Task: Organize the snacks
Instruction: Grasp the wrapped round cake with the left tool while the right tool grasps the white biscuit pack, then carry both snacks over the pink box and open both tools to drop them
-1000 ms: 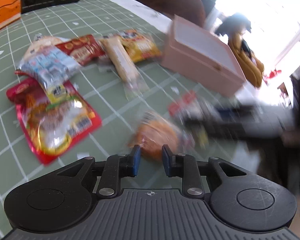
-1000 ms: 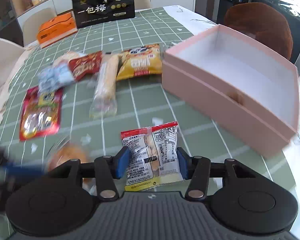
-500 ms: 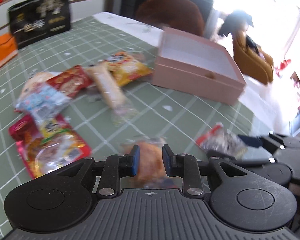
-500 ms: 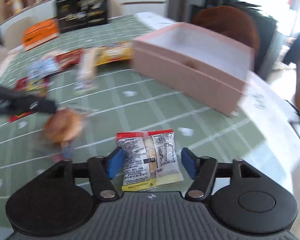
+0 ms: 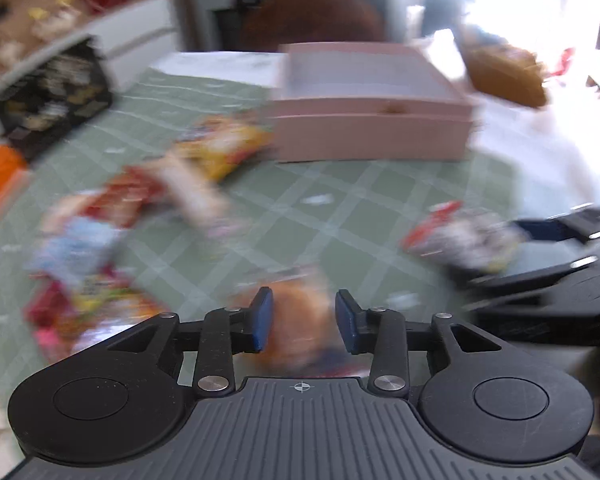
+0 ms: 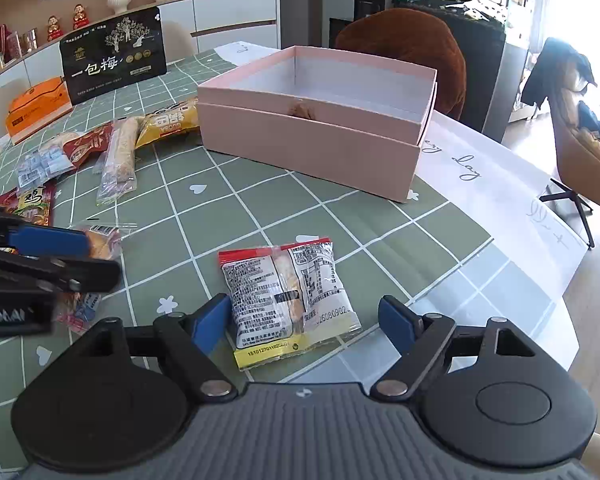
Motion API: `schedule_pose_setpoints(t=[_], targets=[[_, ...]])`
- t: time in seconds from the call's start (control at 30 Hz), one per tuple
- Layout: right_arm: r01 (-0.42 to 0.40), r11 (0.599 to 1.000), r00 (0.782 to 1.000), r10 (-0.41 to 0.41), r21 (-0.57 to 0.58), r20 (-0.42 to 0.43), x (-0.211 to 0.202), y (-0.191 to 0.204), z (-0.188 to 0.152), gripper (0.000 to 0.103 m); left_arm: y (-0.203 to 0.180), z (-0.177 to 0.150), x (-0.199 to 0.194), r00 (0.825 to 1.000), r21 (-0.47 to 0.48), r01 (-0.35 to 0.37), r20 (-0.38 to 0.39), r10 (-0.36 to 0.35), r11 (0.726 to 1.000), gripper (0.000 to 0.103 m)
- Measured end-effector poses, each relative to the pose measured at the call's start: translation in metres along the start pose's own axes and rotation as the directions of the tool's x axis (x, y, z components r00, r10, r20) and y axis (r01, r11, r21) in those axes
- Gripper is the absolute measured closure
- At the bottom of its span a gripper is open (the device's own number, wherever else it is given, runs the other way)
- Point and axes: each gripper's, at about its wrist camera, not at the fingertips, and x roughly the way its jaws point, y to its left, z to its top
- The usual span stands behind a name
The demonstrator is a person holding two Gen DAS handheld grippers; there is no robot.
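An open pink box [image 6: 320,120] stands on the green checked tablecloth [image 6: 260,200]; it also shows in the blurred left wrist view [image 5: 372,120]. My right gripper [image 6: 304,322] is open around a red-topped cracker packet [image 6: 288,296] lying on the cloth. My left gripper [image 5: 303,320] is open, its fingers on either side of an orange bun in clear wrap [image 5: 300,320]. The same bun [image 6: 100,240] shows partly behind the left gripper [image 6: 48,248] in the right wrist view.
Several snack packets lie at the left: a yellow bag [image 6: 172,122], a long bread stick [image 6: 120,156], a red packet [image 6: 90,144], a blue-white packet [image 6: 40,166]. A black bag [image 6: 114,58] and an orange box [image 6: 36,108] stand behind. A brown chair [image 6: 412,52] is beyond the box.
My left gripper has opened wider around the bun and swung to face the box. My right gripper has opened wider around the cracker packet, which rests on the cloth.
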Motion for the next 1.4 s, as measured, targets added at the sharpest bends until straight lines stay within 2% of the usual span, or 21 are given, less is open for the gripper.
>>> schedule_pose_setpoints(t=[0.07, 0.13, 0.3, 0.47, 0.67, 0.83, 0.9, 0.93, 0.97, 1.07, 1.17, 1.27, 1.4], targets=[[0.006, 1.000, 1.000, -0.006, 0.008, 0.005, 0.000, 0.000, -0.001, 0.018, 0.015, -0.003, 0.003, 1.000, -0.079, 0.007, -0.004, -0.007, 0.997, 0.043], [0.012, 1.000, 1.000, -0.012, 0.015, 0.015, 0.000, 0.000, -0.002, 0.017, 0.025, -0.004, 0.005, 0.999, -0.153, 0.043, -0.014, -0.045, 0.987, 0.043], [0.019, 1.000, 0.999, -0.019, 0.021, 0.031, 0.000, 0.000, -0.006, 0.015, 0.027, -0.001, 0.021, 0.995, -0.184, 0.077, -0.044, -0.086, 0.980, 0.033], [-0.003, 1.000, 1.000, 0.003, 0.001, 0.003, 0.001, -0.001, -0.002, 0.014, 0.021, 0.000, 0.023, 0.996, -0.170, 0.065, -0.049, -0.074, 0.983, 0.035], [-0.052, 0.997, 0.997, 0.049, -0.054, -0.053, 0.009, -0.002, 0.011, 0.014, 0.021, -0.009, 0.014, 0.993, -0.151, 0.100, -0.050, -0.108, 0.983, 0.041], [-0.087, 0.992, 0.994, 0.080, -0.091, -0.079, 0.023, 0.004, 0.027, 0.014, 0.019, -0.014, 0.007, 0.988, -0.166, 0.135, -0.051, -0.145, 0.977, 0.042], [-0.108, 0.988, 0.987, 0.094, -0.112, -0.128, 0.025, 0.008, 0.035, 0.017, 0.018, -0.016, 0.005, 0.985, -0.176, 0.155, -0.049, -0.166, 0.972, 0.042], [-0.118, 0.985, 0.985, 0.100, -0.125, -0.142, 0.025, 0.010, 0.038, 0.026, 0.017, -0.016, 0.004, 0.983, -0.184, 0.164, -0.050, -0.176, 0.969, 0.042], [-0.132, 0.981, 0.982, 0.110, -0.139, -0.151, 0.023, 0.012, 0.040, 0.041, 0.018, -0.014, 0.004, 0.980, -0.201, 0.178, -0.050, -0.191, 0.963, 0.042], [-0.139, 0.974, 0.979, 0.108, -0.177, -0.174, 0.016, 0.016, 0.042, 0.047, 0.022, 0.004, -0.002, 0.972, -0.256, 0.229, 0.003, -0.236, 0.939, 0.042], [-0.142, 0.974, 0.978, 0.110, -0.178, -0.175, 0.008, 0.012, 0.044, 0.049, 0.020, 0.044, -0.013, 0.961, -0.227, 0.276, 0.091, -0.262, 0.934, 0.042], [-0.161, 0.976, 0.981, 0.142, -0.145, -0.133, -0.005, -0.002, 0.056, 0.050, 0.020, 0.090, -0.021, 0.939, -0.187, 0.328, 0.174, -0.297, 0.926, 0.042], [-0.177, 0.981, 0.983, 0.172, -0.079, -0.059, -0.023, -0.026, 0.086, 0.050, 0.031, 0.137, -0.025, 0.905, -0.186, 0.397, 0.243, -0.350, 0.899, 0.042]])
